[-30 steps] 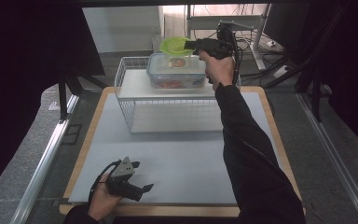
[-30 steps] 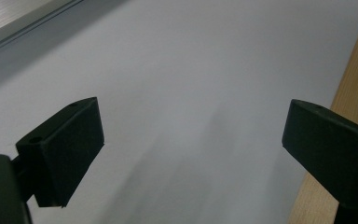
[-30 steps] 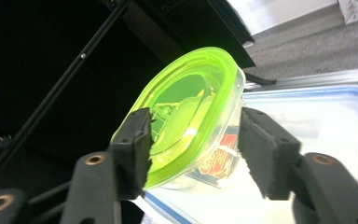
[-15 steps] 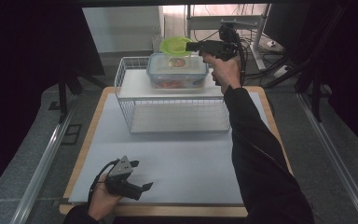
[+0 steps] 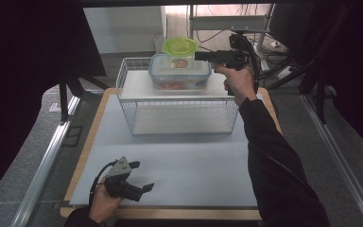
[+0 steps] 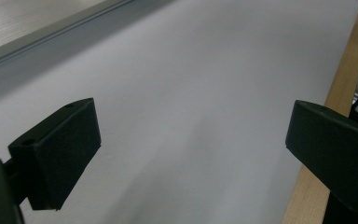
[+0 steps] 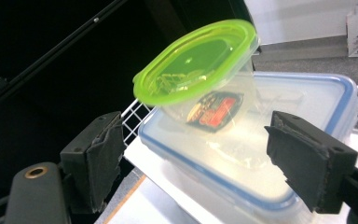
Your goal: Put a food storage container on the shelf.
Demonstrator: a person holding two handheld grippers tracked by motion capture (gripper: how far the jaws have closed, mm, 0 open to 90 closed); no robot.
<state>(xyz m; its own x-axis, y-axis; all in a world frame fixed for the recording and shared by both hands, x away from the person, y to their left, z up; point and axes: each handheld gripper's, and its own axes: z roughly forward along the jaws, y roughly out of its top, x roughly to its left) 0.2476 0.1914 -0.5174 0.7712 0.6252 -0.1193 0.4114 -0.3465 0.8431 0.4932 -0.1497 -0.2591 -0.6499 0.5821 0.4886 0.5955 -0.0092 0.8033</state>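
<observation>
A small clear tub with a green lid stands on a larger clear box with a blue rim, which rests on top of a white wire rack. My right gripper hovers level just right of the tub. In the right gripper view, the tub and box lie beyond the right gripper, whose jaws have just been opening and touch nothing. My left gripper rests open near the front left of the white board, and the left gripper holds nothing.
The board has a wooden frame and the rack stands at its far end. Metal rails run along the table's sides. A stand with cables rises behind the rack, close to my right hand.
My right gripper has drawn back to the right from the green-lidded tub and its jaws have widened. The tub stays on the box. The left gripper has not moved.
</observation>
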